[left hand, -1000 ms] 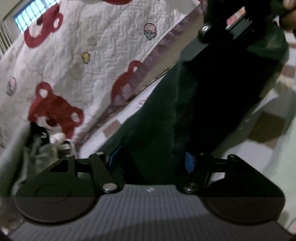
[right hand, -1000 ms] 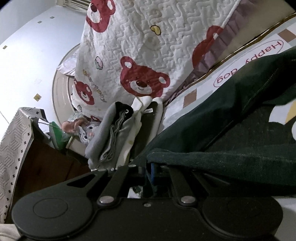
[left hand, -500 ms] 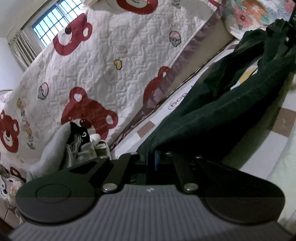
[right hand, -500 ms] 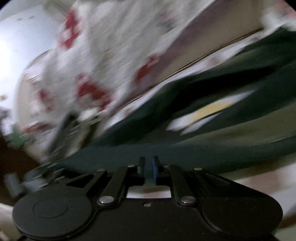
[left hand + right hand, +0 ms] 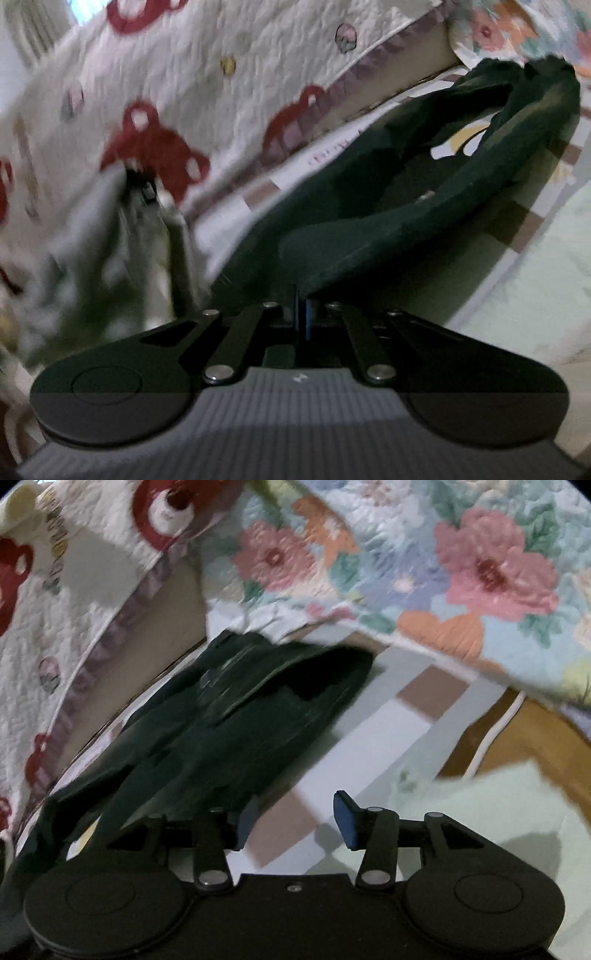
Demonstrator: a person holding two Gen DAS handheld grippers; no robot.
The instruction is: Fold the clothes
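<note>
A dark green garment (image 5: 388,206) lies stretched over the checked bed sheet (image 5: 532,221), running from near my left gripper toward the far right. My left gripper (image 5: 301,308) is shut on the near edge of this garment. In the right wrist view the same dark green garment (image 5: 236,716) lies bunched to the left on the checked bed sheet (image 5: 388,720). My right gripper (image 5: 295,821) stands open just right of the cloth, with nothing between its blue pads (image 5: 345,821).
A white quilt with red bears (image 5: 166,110) hangs along the far side. A heap of grey and white clothes (image 5: 122,236) lies at the left. A floral quilt (image 5: 424,561) covers the far right. A pale green cloth (image 5: 480,805) lies near right.
My right gripper has let go of the green garment, opened, and swung right toward the floral quilt. My left gripper, open a second ago, has shut on the garment's edge.
</note>
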